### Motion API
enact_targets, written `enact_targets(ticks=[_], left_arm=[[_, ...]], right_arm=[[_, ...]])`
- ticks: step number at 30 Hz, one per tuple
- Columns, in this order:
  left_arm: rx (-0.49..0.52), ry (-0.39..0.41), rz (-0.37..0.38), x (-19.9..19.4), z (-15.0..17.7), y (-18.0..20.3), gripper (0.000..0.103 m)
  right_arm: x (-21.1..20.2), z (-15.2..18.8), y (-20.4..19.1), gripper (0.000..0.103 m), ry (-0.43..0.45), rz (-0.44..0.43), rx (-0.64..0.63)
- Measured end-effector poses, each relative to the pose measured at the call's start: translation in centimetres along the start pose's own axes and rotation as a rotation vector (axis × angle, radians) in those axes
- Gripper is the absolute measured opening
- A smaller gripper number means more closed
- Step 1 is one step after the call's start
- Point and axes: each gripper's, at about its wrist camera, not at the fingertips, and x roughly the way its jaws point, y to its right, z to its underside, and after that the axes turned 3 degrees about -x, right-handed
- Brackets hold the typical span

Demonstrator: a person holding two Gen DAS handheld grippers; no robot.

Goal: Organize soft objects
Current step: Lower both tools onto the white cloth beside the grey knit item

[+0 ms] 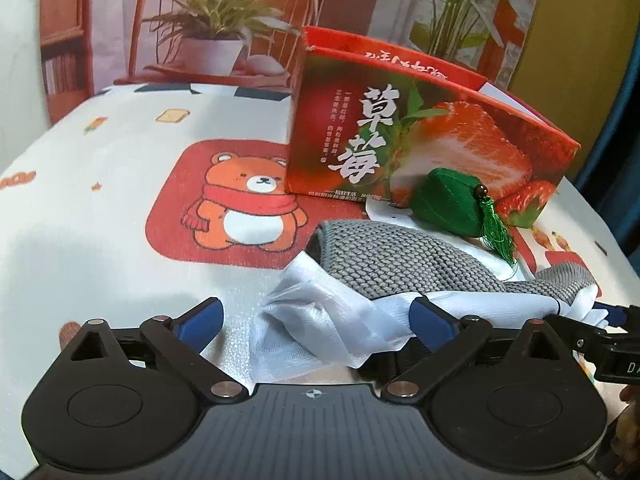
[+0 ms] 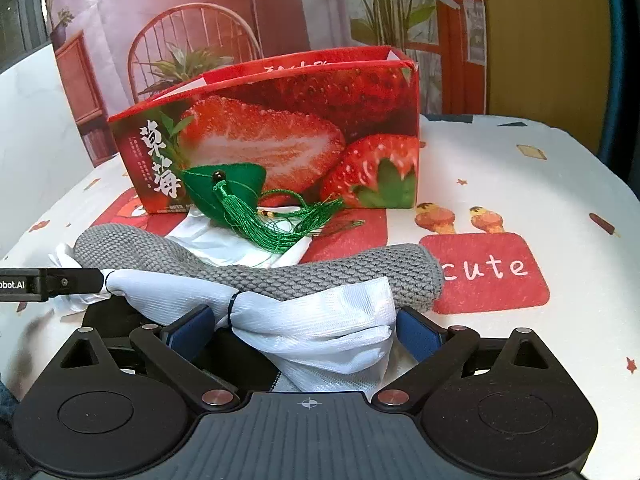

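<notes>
A white fabric bow point(image 1: 332, 320) point(image 2: 320, 328) lies on the tablecloth under a grey knitted piece point(image 1: 396, 260) point(image 2: 280, 268). A green zongzi-shaped sachet point(image 1: 452, 204) point(image 2: 228, 192) with a tassel rests against the red strawberry box point(image 1: 400, 136) point(image 2: 280, 136). My left gripper point(image 1: 316, 322) is open, its blue pads on either side of one end of the bow. My right gripper point(image 2: 304, 330) is open around the other end of the bow. Each gripper's tip shows at the edge of the other's view.
The table is covered by a white cloth with a bear print point(image 1: 240, 200) and a red "cute" patch point(image 2: 488, 272). A printed backdrop with a chair and plants point(image 1: 216, 40) stands behind the table.
</notes>
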Motion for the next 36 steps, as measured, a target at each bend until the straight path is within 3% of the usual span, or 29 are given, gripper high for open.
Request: enact_targets(ticks=[8, 31, 36], left_arm=[[-0.038, -0.013, 0.020, 0.6, 0.3, -0.6, 0.103], [-0.025, -0.047, 0.013, 0.4, 0.2, -0.3, 0.103], [-0.036, -0.038, 0.058, -1.2, 0.0, -0.5, 0.082]], right_arm=[[0.2, 0.1, 0.2, 0.098, 0.002, -0.004, 0.002], [-0.3, 0.1, 0.2, 0.095, -0.012, -0.002, 0.014], [-1.5, -0.3, 0.4, 0.087, -0.003, -0.010, 0.032]])
